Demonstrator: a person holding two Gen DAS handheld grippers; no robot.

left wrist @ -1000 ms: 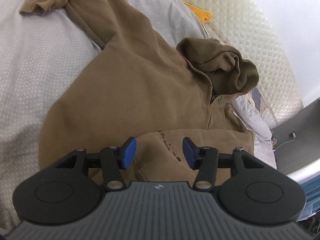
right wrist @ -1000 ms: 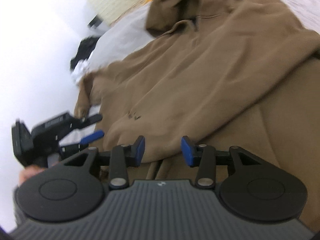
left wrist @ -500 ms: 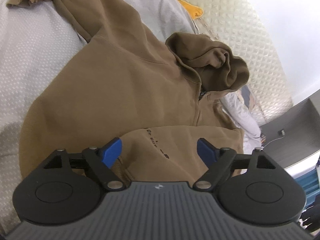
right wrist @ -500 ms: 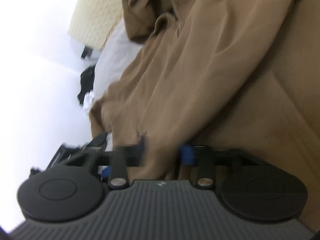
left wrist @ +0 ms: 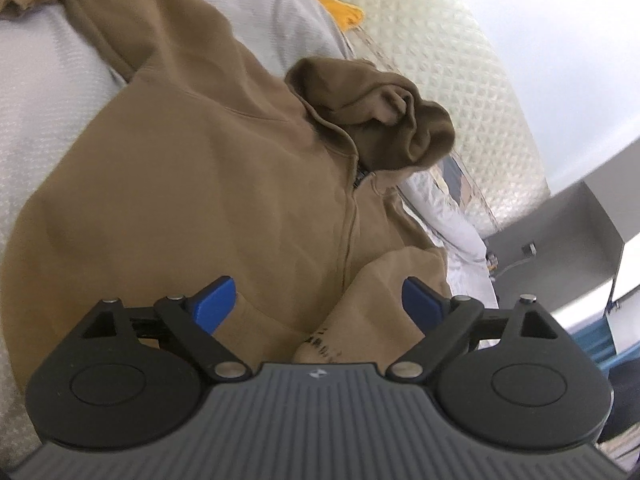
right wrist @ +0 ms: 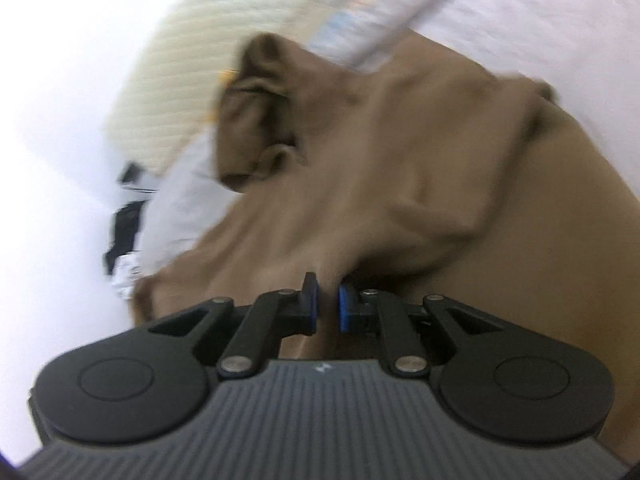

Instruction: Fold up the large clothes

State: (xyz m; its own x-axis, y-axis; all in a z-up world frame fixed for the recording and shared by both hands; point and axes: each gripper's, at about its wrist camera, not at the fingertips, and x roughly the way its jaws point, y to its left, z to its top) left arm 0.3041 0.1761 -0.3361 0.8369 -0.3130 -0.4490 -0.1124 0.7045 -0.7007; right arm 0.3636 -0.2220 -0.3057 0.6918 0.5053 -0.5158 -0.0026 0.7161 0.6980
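A brown hoodie (left wrist: 192,184) lies spread on a white bed (left wrist: 36,80), front up, its hood (left wrist: 372,120) bunched toward the headboard. One sleeve (left wrist: 384,292) with dark lettering is folded across the chest. My left gripper (left wrist: 320,304) is wide open just above that sleeve, holding nothing. In the blurred right wrist view, my right gripper (right wrist: 328,304) is shut on a pinched fold of the hoodie (right wrist: 420,184), and the fabric pulls up into a ridge from the blue pads.
A cream quilted headboard (left wrist: 448,60) runs along the far side, with a yellow item (left wrist: 340,12) against it. A grey nightstand (left wrist: 568,232) with a cable stands beyond the bed edge. Dark and white items (right wrist: 124,240) lie off the bed in the right wrist view.
My left gripper's jaws opened wide and it drifted over the folded sleeve. My right gripper closed on the hoodie fabric and swung, pulling the cloth.
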